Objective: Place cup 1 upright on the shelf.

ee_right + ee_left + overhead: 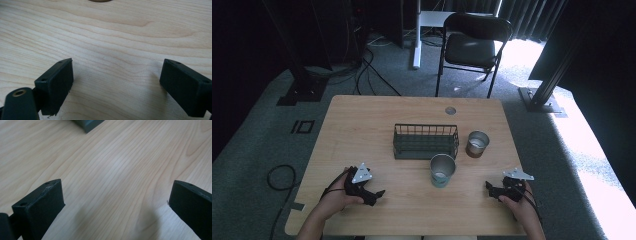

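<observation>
On the table, high view: left gripper and right gripper rested near the front edge, well apart. A grey-green cup stood between them, just in front of the wire basket; a smaller metal cup stood right of the basket.

Left gripper view: jaws were wide apart over bare wood, basket corner far ahead.

Right gripper view: jaws were wide apart, holding nothing.

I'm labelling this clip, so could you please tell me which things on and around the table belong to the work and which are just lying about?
Part of the work:
- green-based metal cup, nearest both grippers
- brown-based metal cup
- wire basket
- left gripper and right gripper, both open and empty

Just lying about:
- folding chair
- floor cables
</observation>
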